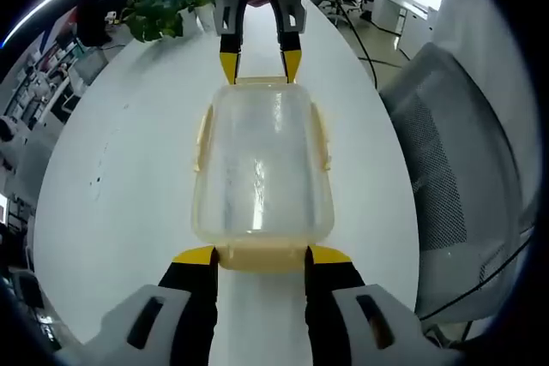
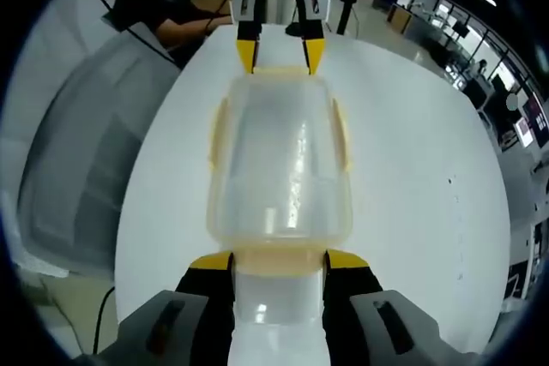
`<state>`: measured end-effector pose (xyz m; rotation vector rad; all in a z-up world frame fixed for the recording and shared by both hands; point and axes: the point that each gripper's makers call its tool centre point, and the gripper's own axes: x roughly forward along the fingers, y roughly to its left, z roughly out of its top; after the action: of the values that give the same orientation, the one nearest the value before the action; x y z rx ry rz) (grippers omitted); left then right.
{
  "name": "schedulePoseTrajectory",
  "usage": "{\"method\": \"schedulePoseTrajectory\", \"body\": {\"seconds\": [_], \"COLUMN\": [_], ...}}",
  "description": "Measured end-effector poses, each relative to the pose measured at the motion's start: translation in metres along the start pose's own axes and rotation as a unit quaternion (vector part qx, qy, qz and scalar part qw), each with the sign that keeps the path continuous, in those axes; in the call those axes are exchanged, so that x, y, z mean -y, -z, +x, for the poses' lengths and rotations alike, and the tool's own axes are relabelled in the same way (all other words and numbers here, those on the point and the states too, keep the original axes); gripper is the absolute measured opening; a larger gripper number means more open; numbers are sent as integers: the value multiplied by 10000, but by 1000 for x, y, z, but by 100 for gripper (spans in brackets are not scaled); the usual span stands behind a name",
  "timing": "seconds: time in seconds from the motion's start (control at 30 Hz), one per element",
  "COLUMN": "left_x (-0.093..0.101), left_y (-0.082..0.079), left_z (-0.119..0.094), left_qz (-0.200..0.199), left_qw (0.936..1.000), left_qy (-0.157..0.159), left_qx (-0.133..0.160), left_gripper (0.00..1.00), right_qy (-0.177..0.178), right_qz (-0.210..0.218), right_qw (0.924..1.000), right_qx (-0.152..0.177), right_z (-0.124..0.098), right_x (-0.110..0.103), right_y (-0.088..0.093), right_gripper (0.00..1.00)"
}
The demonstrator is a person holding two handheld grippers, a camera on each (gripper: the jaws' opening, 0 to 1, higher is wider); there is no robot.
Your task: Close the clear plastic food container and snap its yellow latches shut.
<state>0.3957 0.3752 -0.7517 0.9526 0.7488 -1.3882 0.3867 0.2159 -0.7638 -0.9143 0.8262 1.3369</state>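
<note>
Both grippers face each other across a white table (image 1: 129, 169), one at each short end of the clear plastic container (image 1: 262, 165). Nearest in the left gripper view, the left gripper (image 1: 262, 256) has its jaws apart, their yellow tips flanking the yellow latch (image 1: 262, 256) on the container's near end; whether the tips touch it I cannot tell. Beyond them the container lies lengthwise with its lid on, and more yellow latches (image 1: 202, 139) run along the long sides. At the far end the right gripper (image 1: 260, 66) stands with its jaws apart too, tips just at the far latch. Past it, a potted plant (image 1: 167, 6) sits on the table, and a grey mesh chair (image 1: 463, 177) stands to the right.

In the right gripper view the same layout appears mirrored: the right gripper (image 2: 279, 261) near, the container (image 2: 279, 165) in the middle, the left gripper (image 2: 280, 57) far.
</note>
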Motion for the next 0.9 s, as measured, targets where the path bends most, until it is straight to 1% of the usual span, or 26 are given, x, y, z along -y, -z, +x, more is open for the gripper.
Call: {"method": "schedulePoseTrajectory", "body": {"seconds": [0.27, 0.5, 0.9], "left_x": [-1, -2, -4], "left_y": [-16, -30, -53], "left_z": [6, 14, 23], "left_qz": [18, 20, -6], "left_qw": [10000, 10000, 10000], "left_qy": [-1, 21, 10], "left_qx": [15, 47, 98], "left_gripper": [38, 38, 38], "right_qy": [3, 1, 1], "right_qz": [9, 17, -9], "right_qw": [10000, 10000, 10000], "right_qx": [0, -29, -65], "right_z": [-7, -15, -29], "right_x": [0, -1, 1], "right_y": [14, 30, 50], "right_gripper": [38, 38, 38]}}
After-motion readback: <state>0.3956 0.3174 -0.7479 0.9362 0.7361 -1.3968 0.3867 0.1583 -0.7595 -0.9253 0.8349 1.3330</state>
